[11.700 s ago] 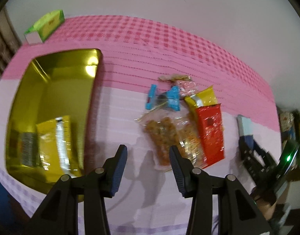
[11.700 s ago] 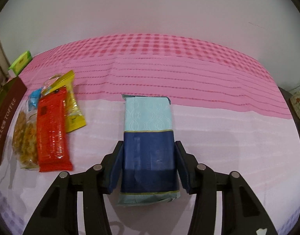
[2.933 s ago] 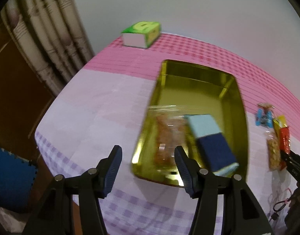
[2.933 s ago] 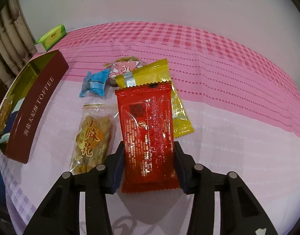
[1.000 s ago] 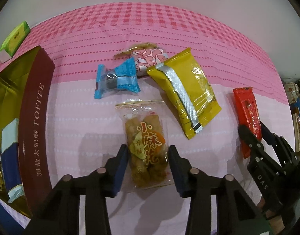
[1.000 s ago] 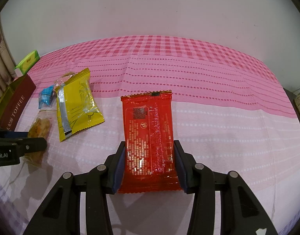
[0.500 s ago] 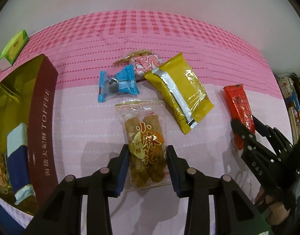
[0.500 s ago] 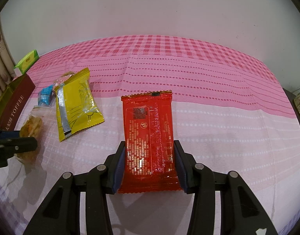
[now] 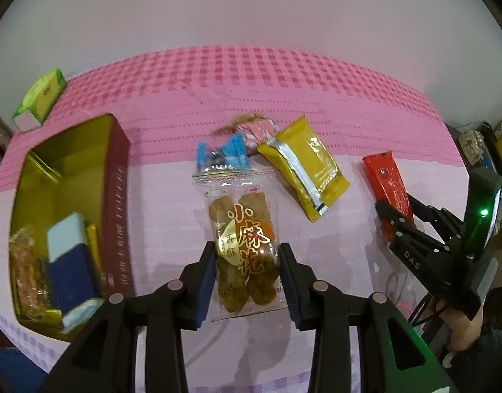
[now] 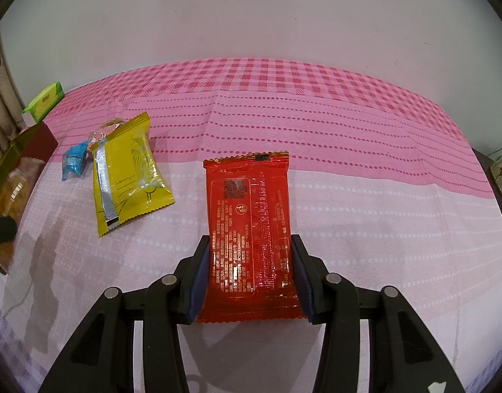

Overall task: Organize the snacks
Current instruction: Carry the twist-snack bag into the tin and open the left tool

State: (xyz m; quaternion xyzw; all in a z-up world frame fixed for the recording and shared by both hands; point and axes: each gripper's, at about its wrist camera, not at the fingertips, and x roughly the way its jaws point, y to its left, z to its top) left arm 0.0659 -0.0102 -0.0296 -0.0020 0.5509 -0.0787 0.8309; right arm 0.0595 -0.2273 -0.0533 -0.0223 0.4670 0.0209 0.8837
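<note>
Left wrist view: your left gripper (image 9: 247, 278) is clamped on the clear twist-snack bag (image 9: 242, 239) by its lower end, so it can travel to the gold tin (image 9: 118, 177) left of the fingers. Your right gripper (image 10: 249, 281) pinches the red packet (image 10: 251, 229), with the yellow packet (image 10: 126, 170) lying beyond, to its left.

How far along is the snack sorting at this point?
Done: a blue-and-pale box and a clear bag of fried snacks lie in the gold tin. In hand: left gripper grips the clear fried-twist bag; right gripper the red packet. Left: yellow packet, blue candy, pink sweet.
</note>
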